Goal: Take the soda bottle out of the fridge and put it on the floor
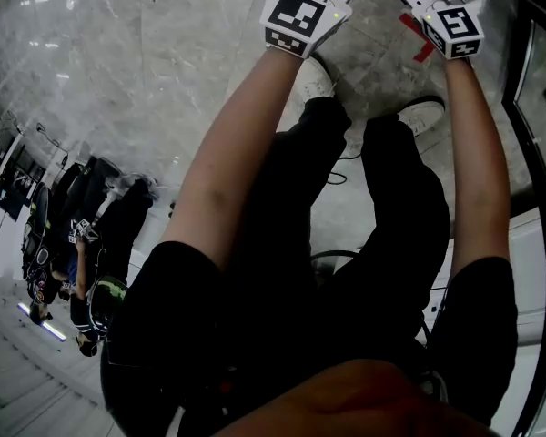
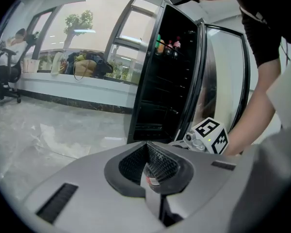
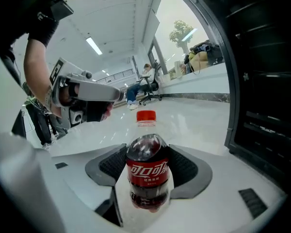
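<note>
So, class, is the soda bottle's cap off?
No, the red cap sits on the soda bottle held in the right tongs.

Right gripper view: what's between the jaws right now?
The soda bottle sits between the jaws of the right gripper, clamped on both sides. The right gripper view shows it.

Soda bottle (image 3: 147, 171): between the fingers (image 3: 184, 166) of the right gripper (image 3: 148, 155).
Fridge (image 3: 262, 81): right of the bottle.
Left gripper (image 3: 114, 95): left of the bottle, apart.
Floor (image 3: 194, 118): beneath both grippers.
Other bottles (image 2: 167, 46): on the fridge's upper shelf.
</note>
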### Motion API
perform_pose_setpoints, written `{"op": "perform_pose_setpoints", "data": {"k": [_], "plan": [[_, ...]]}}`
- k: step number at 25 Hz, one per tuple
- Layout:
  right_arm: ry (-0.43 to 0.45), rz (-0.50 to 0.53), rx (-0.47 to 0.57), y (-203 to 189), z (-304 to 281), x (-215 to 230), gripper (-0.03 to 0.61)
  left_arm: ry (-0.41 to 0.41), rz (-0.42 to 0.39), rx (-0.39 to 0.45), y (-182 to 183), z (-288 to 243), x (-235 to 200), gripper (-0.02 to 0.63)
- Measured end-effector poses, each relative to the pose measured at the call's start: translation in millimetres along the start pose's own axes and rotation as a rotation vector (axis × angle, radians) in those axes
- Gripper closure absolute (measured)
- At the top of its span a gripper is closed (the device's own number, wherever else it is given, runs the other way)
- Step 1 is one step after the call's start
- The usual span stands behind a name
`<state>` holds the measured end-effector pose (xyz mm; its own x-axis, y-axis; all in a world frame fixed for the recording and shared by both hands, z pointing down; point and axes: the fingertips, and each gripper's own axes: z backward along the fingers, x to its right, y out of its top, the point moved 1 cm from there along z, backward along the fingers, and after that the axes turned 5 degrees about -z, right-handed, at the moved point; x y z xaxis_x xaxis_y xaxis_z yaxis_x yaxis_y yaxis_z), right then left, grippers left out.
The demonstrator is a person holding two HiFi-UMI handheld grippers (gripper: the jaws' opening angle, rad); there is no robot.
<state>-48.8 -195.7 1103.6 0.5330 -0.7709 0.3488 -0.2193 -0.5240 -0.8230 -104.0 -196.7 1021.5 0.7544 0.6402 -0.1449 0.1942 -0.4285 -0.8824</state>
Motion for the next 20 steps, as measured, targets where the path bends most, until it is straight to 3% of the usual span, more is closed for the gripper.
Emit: {"op": "perform_pose_setpoints", "data": {"k": [10,15,20], "plan": [[0.007,0.071,-0.155,-94,-31,11,0.310,-0.026,0.003,-0.043,-43,-4,5,0.612],[0.014,0.061,-0.177,-92,-27,5,0.308,-0.026,0.025,-0.058,-41,5,11,0.612],[0.009,0.071,-0.188,-58,-4,-1,0.306,-0.022,0.025,-0.059,-8,19,18,0.612]]}}
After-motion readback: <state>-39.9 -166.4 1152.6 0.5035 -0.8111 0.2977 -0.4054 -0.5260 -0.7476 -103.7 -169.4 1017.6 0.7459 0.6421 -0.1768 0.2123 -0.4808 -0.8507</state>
